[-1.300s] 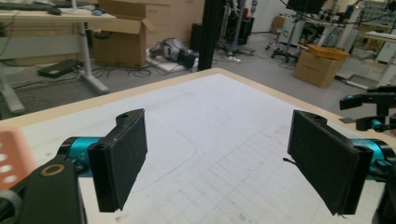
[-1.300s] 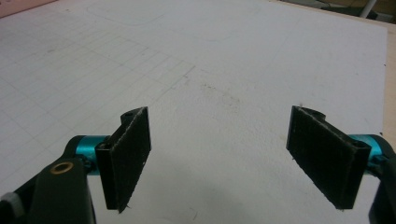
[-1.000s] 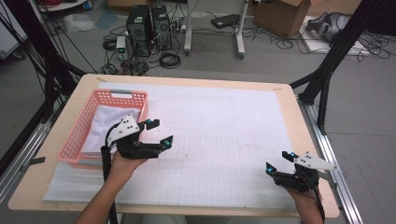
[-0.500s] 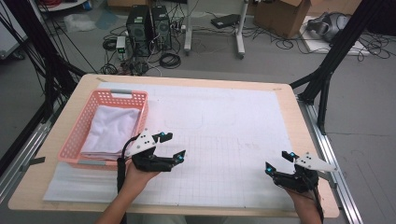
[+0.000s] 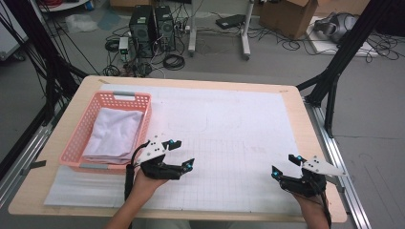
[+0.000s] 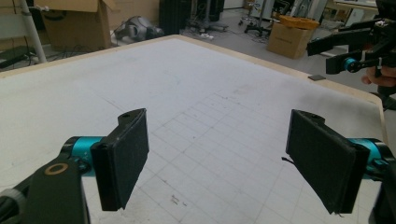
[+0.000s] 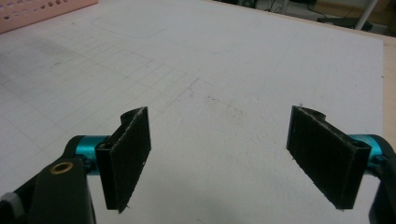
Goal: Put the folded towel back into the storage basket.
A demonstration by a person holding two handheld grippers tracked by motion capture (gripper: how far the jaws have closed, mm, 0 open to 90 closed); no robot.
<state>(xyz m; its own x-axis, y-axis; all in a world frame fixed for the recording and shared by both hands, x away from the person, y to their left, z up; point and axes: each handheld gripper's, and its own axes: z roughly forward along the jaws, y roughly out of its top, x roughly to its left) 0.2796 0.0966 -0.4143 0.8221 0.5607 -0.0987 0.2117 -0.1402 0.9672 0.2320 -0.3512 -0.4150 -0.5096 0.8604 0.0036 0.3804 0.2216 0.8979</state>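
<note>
Now left gripper (image 5: 183,152) beside pink basket (image 5: 81,143), right gripper (image 5: 285,165) well apart, both fingers released, empty

Left gripper (image 5: 182,152): black frame, grey three-cornered plate on top, teal collars behind flat black padded jaws, brass-ringed screw hole on the near bracket, black cable trailing along the forearm. Right gripper (image 5: 285,164): same build, black body, grey plate, teal collars, fuzzy-edged black pads. Forearms bare, no sleeves visible.
</note>
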